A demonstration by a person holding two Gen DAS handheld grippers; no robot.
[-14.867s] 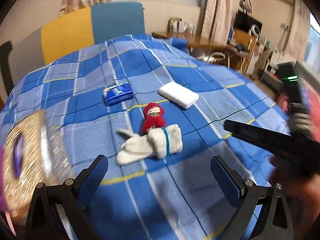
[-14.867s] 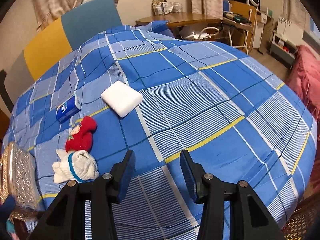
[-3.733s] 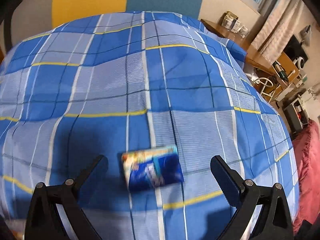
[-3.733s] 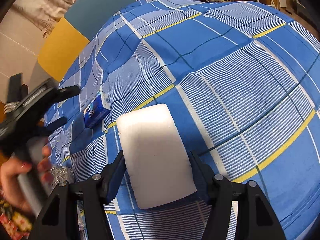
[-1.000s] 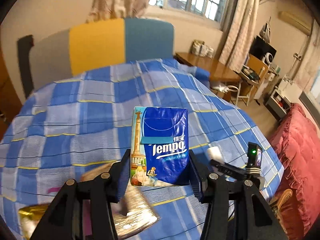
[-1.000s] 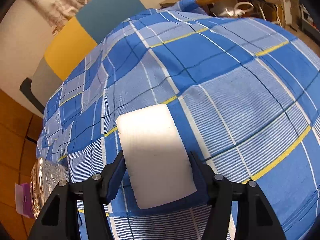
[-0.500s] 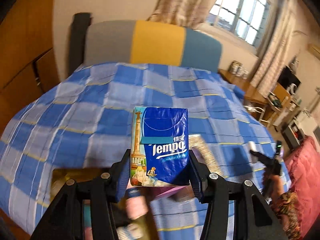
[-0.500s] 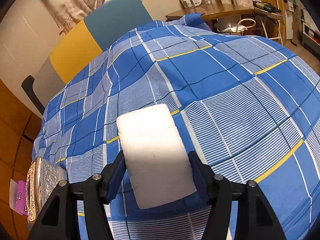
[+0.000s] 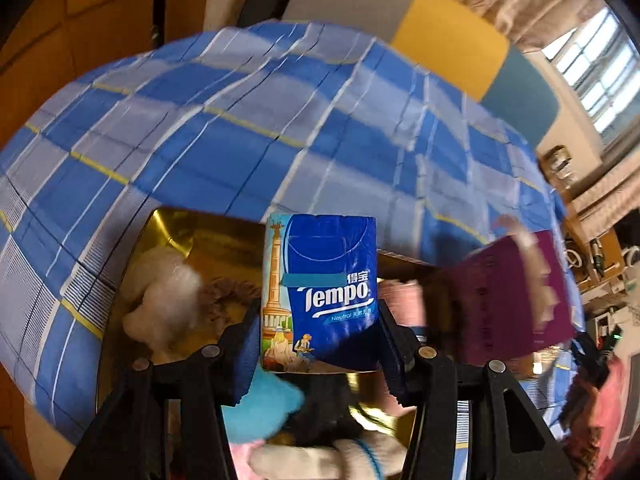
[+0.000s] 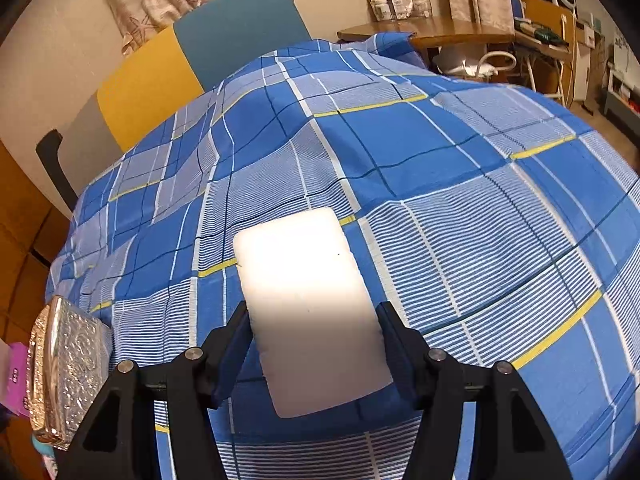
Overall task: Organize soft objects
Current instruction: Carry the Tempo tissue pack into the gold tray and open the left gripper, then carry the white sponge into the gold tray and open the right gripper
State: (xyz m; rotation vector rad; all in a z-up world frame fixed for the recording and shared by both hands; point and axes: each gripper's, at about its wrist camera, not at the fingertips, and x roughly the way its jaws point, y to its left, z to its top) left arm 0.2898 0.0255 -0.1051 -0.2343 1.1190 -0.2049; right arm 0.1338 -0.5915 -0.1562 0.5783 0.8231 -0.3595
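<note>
Daylight's coming in from the window [image 9: 608,76], pretty bright overall. Left wrist view is smeared with motion blur, only the tissue pack [image 9: 320,292] looks sharp. Right wrist view is crisp, but the white sponge [image 10: 308,304] is blown out up top. Heavy fisheye bending, dark corners.

Left gripper [image 9: 318,344] angled down over the gold box [image 9: 168,228], clamped on the tissue pack [image 9: 320,292]; right gripper [image 10: 314,340] pinching the white sponge [image 10: 308,300].
</note>
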